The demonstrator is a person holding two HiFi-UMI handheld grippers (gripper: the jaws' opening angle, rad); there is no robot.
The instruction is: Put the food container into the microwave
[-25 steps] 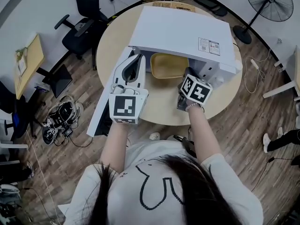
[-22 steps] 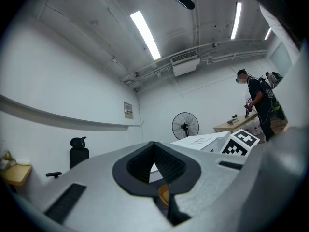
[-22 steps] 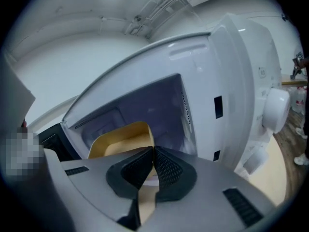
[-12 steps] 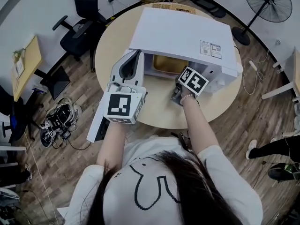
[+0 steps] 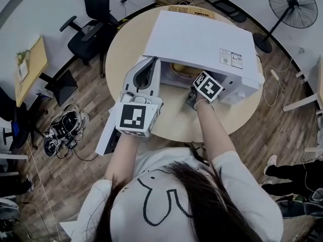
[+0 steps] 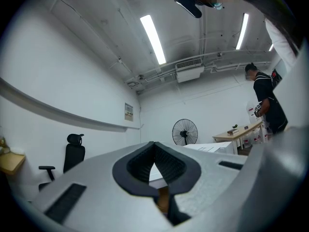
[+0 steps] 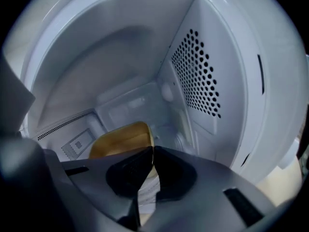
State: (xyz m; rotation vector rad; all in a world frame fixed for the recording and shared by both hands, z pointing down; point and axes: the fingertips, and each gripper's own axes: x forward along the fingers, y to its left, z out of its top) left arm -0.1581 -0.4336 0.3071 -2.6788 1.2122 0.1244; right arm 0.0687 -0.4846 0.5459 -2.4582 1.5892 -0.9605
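Container: tan shallow food container [image 7: 120, 139], low inside the cavity.
Right gripper [image 7: 152, 151]: reaches into the cavity; fingers clamped on the container's near rim.
Microwave: white microwave [image 5: 202, 39], open door [image 5: 107, 137] at left, on round wooden counter [image 5: 176, 120].
Left gripper [image 6: 154, 146]: fingers together, nothing between; above the door.

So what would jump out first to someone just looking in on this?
The big white microwave on the round table, with its door swung open to the left. Next, the right gripper reaching inside, shut on the rim of the yellow food container that sits within. The left gripper hangs shut and empty beside the door.
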